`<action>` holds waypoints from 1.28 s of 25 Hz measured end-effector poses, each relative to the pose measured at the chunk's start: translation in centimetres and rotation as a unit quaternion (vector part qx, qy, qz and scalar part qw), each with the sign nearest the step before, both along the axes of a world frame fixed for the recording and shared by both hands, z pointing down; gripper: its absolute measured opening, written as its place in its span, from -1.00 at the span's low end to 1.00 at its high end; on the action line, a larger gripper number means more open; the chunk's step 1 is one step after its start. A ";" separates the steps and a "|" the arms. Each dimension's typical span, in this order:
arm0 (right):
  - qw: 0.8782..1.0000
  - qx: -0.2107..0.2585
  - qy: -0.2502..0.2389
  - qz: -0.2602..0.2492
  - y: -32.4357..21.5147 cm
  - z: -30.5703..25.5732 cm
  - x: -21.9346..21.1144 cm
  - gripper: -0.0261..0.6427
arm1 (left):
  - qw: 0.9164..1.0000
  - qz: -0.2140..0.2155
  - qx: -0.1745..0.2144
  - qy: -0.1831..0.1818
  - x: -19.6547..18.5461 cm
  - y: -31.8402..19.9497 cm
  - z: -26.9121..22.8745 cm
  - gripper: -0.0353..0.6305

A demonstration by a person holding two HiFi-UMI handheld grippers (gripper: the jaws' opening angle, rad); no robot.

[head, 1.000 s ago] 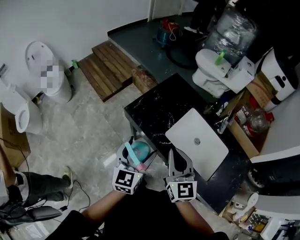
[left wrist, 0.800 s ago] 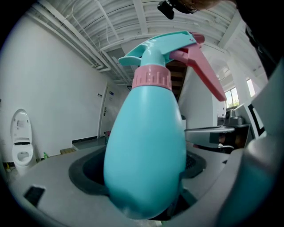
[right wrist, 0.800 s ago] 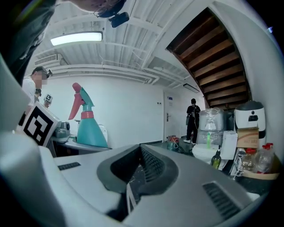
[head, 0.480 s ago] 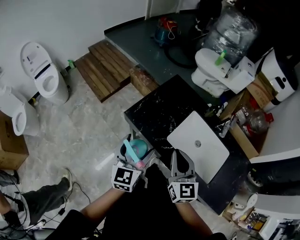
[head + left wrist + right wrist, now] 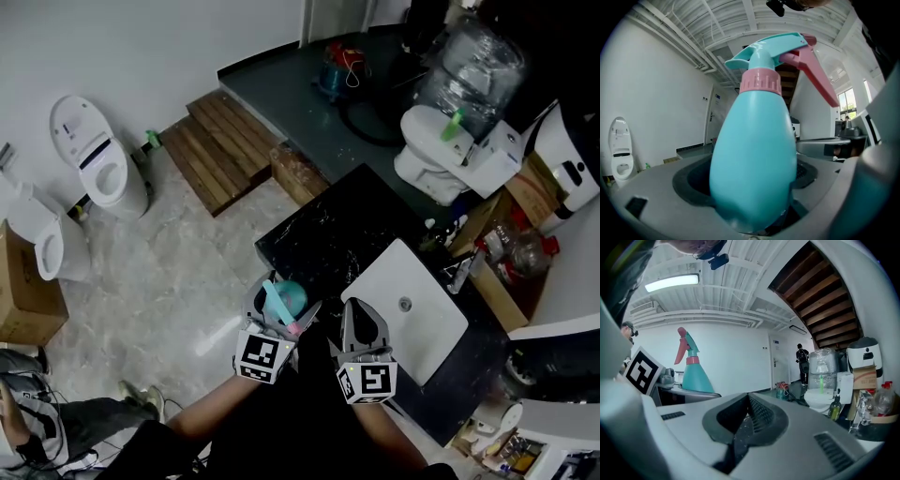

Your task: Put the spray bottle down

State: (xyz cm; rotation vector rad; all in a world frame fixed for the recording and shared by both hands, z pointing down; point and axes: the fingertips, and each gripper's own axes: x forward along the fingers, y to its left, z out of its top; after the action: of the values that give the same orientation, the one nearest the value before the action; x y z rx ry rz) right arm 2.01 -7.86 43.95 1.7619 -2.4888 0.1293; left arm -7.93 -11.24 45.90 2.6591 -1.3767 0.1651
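Status: put-down not yet done. The teal egg-shaped plastic spray bottle with a pink collar and trigger (image 5: 287, 297) is off any surface, clamped by its lower body in the left gripper (image 5: 278, 317). The left gripper view shows both jaws pressed against the bottle's sides. Its base sits deep in the jaw throat and its spray head is at the top.

In the head view the bottle lies at the near left corner of the black marbled tabletop (image 5: 314, 234). Whether it is over the top or just off its edge, and how high, I cannot tell. What is left, by my reading: carry it over bare black surface, lower it until the base rests, then let go.

Pose: both forearms come in from the bottom of the head view. The grippers are held close to the body, side by side and near each other, both pointing away from the person. The right gripper (image 5: 349, 315) has its jaws brought together with nothing between them. It is idle beside the near corner of a white flat rectangular slab (image 5: 412, 314) lying on the tabletop.
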 end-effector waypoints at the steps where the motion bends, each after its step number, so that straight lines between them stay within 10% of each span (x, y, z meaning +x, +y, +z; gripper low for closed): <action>1: 1.000 0.002 0.000 0.000 -0.4 -0.1 0.1 -0.89 | 1.000 0.002 0.000 -0.002 0.3 -0.6 0.1 0.45; 32: 0.998 -0.023 -0.022 0.059 -13.1 4.1 8.7 -0.89 | 0.998 0.034 -0.023 -0.041 10.6 -15.1 7.7 0.45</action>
State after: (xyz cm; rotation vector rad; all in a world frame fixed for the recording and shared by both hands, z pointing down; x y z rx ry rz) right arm 10.74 -20.94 48.01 1.9068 -2.3906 0.2333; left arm 2.66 -26.36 53.55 2.6911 -1.2895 0.3138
